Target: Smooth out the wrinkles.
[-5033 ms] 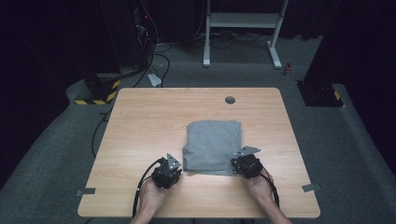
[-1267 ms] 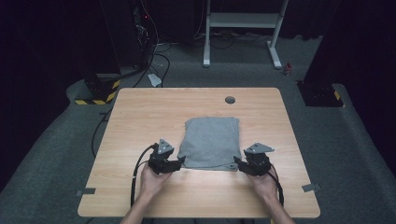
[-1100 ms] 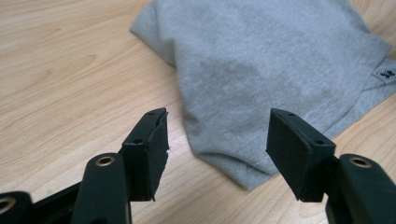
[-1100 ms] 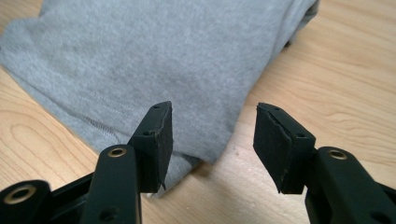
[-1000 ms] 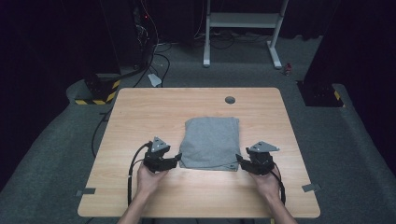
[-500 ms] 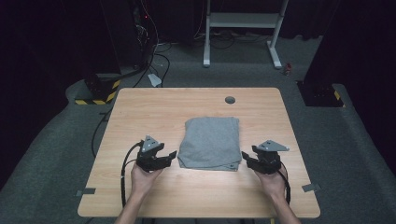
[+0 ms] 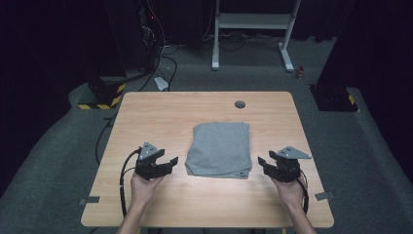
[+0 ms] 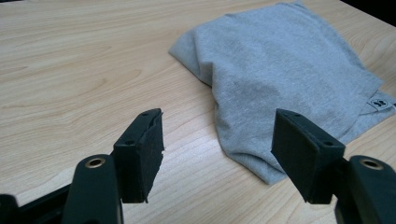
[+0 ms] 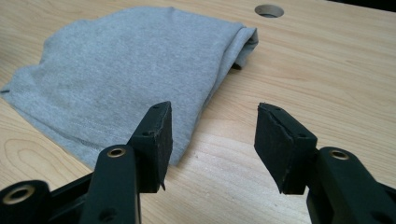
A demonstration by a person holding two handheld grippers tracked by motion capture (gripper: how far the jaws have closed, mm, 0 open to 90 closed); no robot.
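A folded grey cloth [image 7: 219, 146] lies flat in the middle of the wooden table [image 7: 160, 112]. My left gripper [image 7: 170, 162] hovers just left of the cloth's near left corner, open, with nothing between its jaws. In the left gripper view the left gripper [image 8: 217, 121] points at the cloth [image 8: 280, 60], a short gap away from its folded edge. My right gripper [image 7: 263, 163] is open and sits just right of the near right corner. In the right gripper view the right gripper [image 9: 215, 112] faces the cloth's [image 9: 126, 60] edge, with bare wood between its jaws.
A round cable hole [image 7: 239, 104] sits in the table beyond the cloth, also seen as the hole [image 9: 269, 10] in the right gripper view. A small label [image 8: 380, 102] shows at the cloth's near edge. Dark floor, cables and a white stand [image 7: 253, 22] lie behind the table.
Both hands have drawn outward from the cloth's near corners, the left one to the left and the right one to the right. The cloth stays flat where it lay.
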